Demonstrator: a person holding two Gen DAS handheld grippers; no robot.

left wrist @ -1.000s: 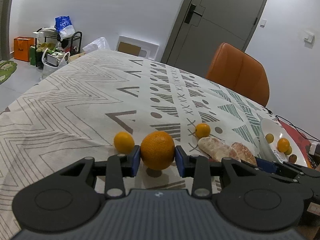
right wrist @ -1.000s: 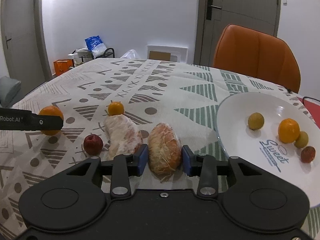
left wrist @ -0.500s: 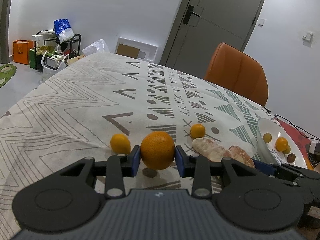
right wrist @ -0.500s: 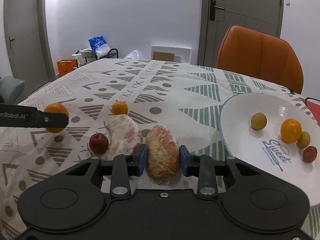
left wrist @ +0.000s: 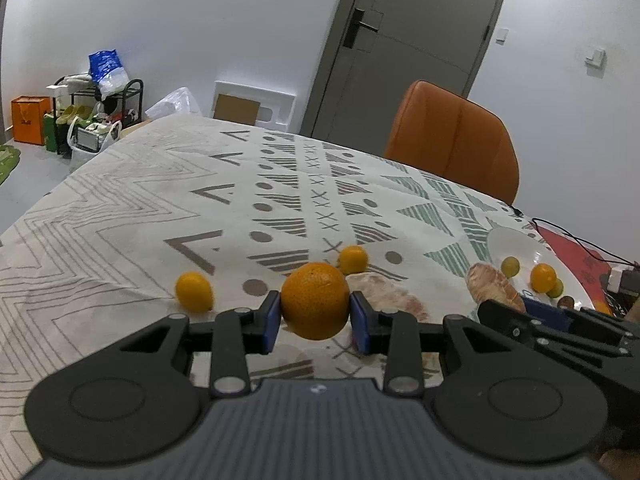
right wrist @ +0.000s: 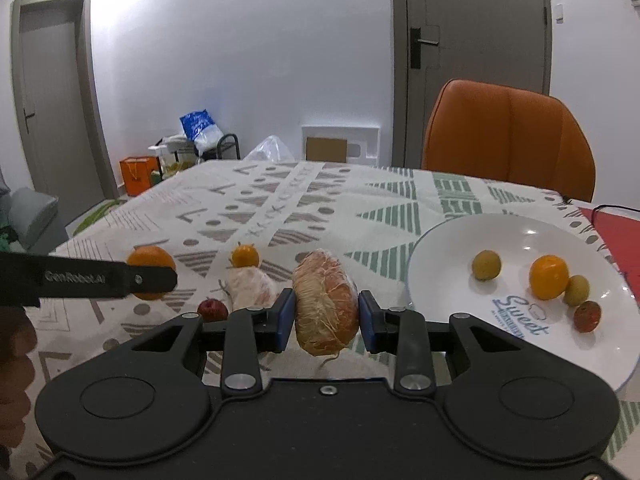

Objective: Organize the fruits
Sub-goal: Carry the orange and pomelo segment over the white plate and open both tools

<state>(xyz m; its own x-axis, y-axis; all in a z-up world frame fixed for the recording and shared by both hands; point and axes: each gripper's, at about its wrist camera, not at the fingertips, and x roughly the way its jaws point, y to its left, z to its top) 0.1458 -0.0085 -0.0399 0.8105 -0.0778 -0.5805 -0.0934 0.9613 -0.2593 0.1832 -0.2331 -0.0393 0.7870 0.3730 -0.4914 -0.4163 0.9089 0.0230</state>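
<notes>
The orange [left wrist: 315, 300] is pinched between the blue pads of the left gripper [left wrist: 315, 318] and hangs clear of the cloth, its shadow showing below it, while the peeled pomelo segment [right wrist: 325, 305] is clamped in the right gripper [right wrist: 325, 317], whose jaws have just been closing onto it; it too looks lifted, a loose fibre dangling under it. Both fruits are therefore picked up, and the step in hand seems to be carrying them toward the white plate [right wrist: 448, 264] that lies near the table's right edge. The next move probably calls for swinging each load rightward over the plate's rim and lowering it onto a bare patch, since a yellow-green fruit [right wrist: 486, 265], a small orange [right wrist: 549, 277], another greenish one and a reddish one already lie there; the soft segment wants a gentle release. Left on the cloth are a second peeled segment [right wrist: 252, 290], a small red fruit [right wrist: 213, 309], a small orange with a stalk [right wrist: 245, 255] and, toward the left edge, a yellow-orange fruit [left wrist: 194, 291]. The table carries a pale tablecloth [left wrist: 140, 208] printed with chevrons, dots and striped triangles. Beyond its far edge stand an orange chair [right wrist: 508, 136], a grey door [left wrist: 404, 48], white walls and a cluttered rack [left wrist: 100, 108] in the corner.
</notes>
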